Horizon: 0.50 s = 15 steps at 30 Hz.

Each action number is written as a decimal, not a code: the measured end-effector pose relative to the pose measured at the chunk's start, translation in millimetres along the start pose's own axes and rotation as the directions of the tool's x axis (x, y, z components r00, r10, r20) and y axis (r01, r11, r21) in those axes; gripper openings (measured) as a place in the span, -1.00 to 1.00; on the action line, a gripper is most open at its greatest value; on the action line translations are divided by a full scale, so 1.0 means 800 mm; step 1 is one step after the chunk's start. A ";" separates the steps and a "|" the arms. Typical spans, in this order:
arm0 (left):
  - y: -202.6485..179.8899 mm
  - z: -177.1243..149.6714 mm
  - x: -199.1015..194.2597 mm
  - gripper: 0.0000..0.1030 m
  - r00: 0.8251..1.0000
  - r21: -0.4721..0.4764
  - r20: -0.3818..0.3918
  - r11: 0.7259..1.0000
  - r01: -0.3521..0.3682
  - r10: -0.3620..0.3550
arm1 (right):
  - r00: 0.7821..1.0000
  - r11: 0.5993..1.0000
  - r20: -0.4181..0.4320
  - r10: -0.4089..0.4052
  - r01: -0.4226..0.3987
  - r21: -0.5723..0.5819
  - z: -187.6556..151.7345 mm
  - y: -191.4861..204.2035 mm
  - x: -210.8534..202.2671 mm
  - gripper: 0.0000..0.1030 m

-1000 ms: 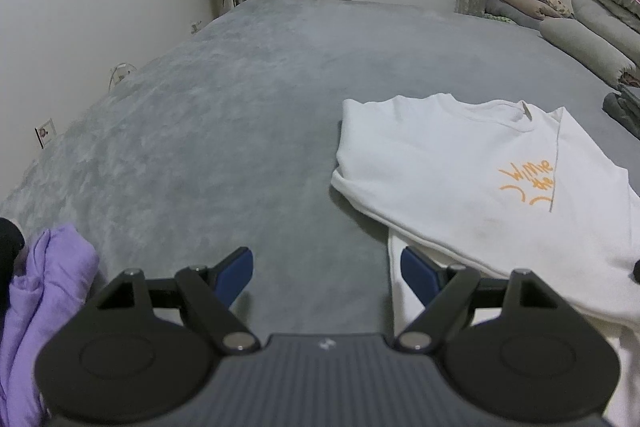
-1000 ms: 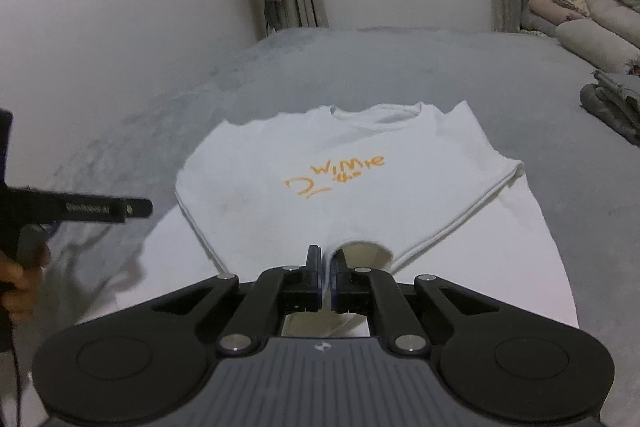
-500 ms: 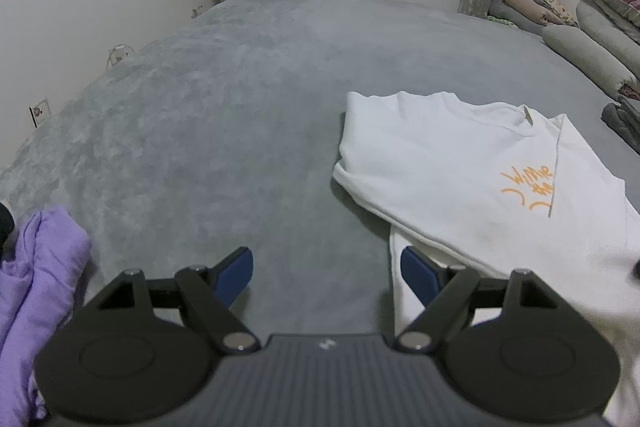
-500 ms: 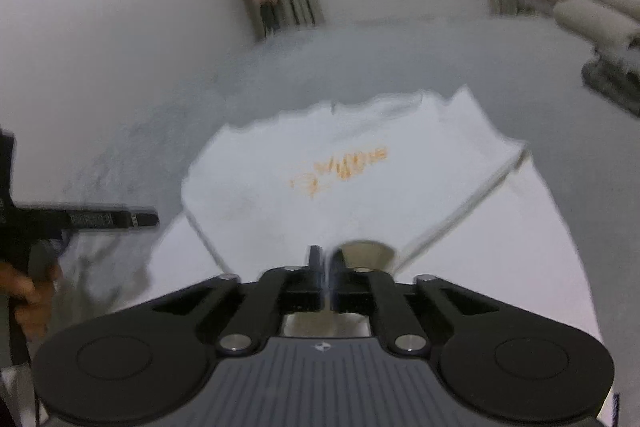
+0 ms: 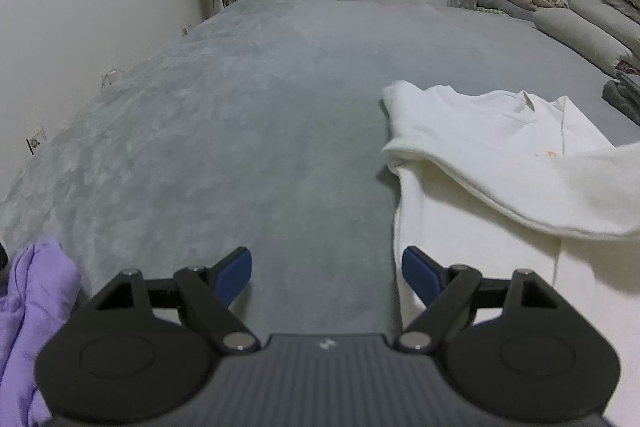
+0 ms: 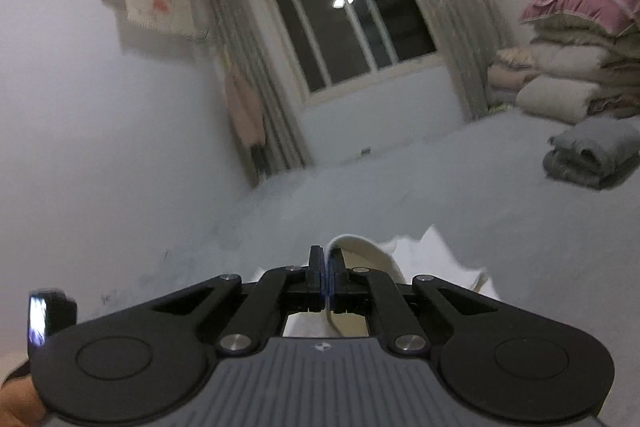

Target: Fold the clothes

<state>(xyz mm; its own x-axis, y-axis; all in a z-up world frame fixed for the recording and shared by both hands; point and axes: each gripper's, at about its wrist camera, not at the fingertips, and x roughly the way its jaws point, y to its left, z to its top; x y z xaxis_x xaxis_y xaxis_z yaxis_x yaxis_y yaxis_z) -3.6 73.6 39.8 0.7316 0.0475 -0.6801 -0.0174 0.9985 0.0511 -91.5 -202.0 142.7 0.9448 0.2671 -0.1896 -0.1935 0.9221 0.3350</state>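
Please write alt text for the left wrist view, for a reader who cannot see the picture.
The open left tongs hover over a grey bed cover, holding nothing. To their right lies a white sweatshirt, one part of it lifted off the cover at the right edge. A purple garment is bunched at the lower left, and folded bedding is stacked by the far right wall.

This is a bedroom in a home: a wide grey bed, stacked quilts by the wall, a curtained window, and wall sockets.
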 end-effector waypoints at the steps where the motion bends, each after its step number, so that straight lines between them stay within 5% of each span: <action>1: -0.001 0.001 0.002 0.58 1.000 0.005 0.004 1.000 -0.002 0.002 | 1.000 1.000 0.003 -0.014 0.014 0.005 0.001 -0.001 -0.001 -0.92; 10: -0.010 0.024 0.032 0.60 0.998 0.024 0.055 1.000 -0.007 0.005 | 0.994 0.995 -0.057 -0.094 0.095 0.016 0.000 -0.010 0.006 -0.92; 15: -0.008 0.036 0.059 0.63 0.998 0.014 0.063 1.000 -0.025 0.024 | 0.986 0.984 -0.012 -0.164 0.165 0.068 0.010 -0.034 -0.001 -0.92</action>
<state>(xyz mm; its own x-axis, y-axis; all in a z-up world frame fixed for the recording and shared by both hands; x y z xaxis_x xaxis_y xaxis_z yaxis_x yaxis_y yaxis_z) 50.5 68.7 28.3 0.7722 0.0700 -0.6315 -0.0263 0.9966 0.0782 -85.3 -229.7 140.8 0.9605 0.1153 -0.2532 -0.0168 0.9325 0.3609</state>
